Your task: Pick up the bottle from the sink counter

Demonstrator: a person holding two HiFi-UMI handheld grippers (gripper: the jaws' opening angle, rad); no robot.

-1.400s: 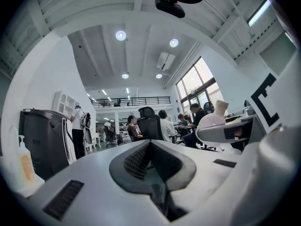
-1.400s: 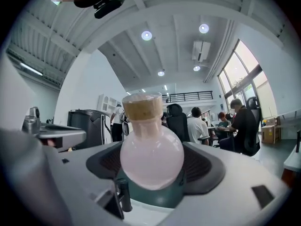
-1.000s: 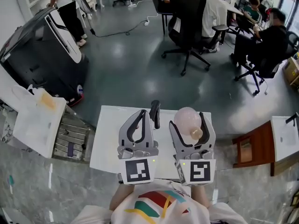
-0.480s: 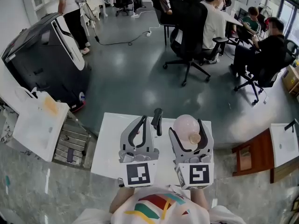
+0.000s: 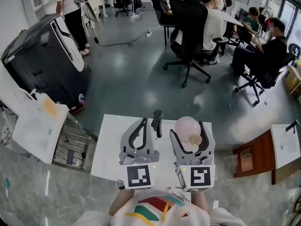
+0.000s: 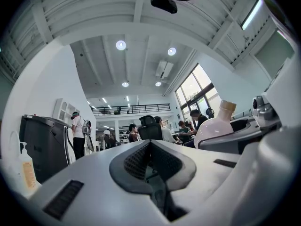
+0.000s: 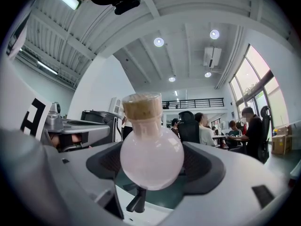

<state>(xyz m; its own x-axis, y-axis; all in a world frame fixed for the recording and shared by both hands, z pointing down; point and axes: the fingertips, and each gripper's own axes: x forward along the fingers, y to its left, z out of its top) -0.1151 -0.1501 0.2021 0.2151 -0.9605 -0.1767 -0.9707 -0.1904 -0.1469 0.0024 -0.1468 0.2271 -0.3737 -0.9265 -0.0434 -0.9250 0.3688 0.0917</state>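
Note:
A round pale-pink bottle (image 5: 186,125) with a cork stopper is held above the white sink counter (image 5: 106,145), its cork pointing back toward me. My right gripper (image 5: 188,127) is shut on it, one jaw on each side of the round body. In the right gripper view the bottle (image 7: 151,157) fills the gap between the jaws of the right gripper (image 7: 153,171). My left gripper (image 5: 143,122) hovers just to the left at the same height, shut with nothing in it. In the left gripper view the left gripper (image 6: 151,171) has its pads together, and the bottle (image 6: 214,128) shows at the right.
A black faucet (image 5: 157,118) rises from the counter between and beyond the two grippers. A large black machine (image 5: 42,55) stands at the left. People sit on office chairs (image 5: 188,32) across the grey floor. A brown wooden stand (image 5: 249,149) is at the right.
Both grippers and the bottle sit slightly lower in the head view than a second ago. The right gripper's hold on the bottle is the same and the left stays shut.

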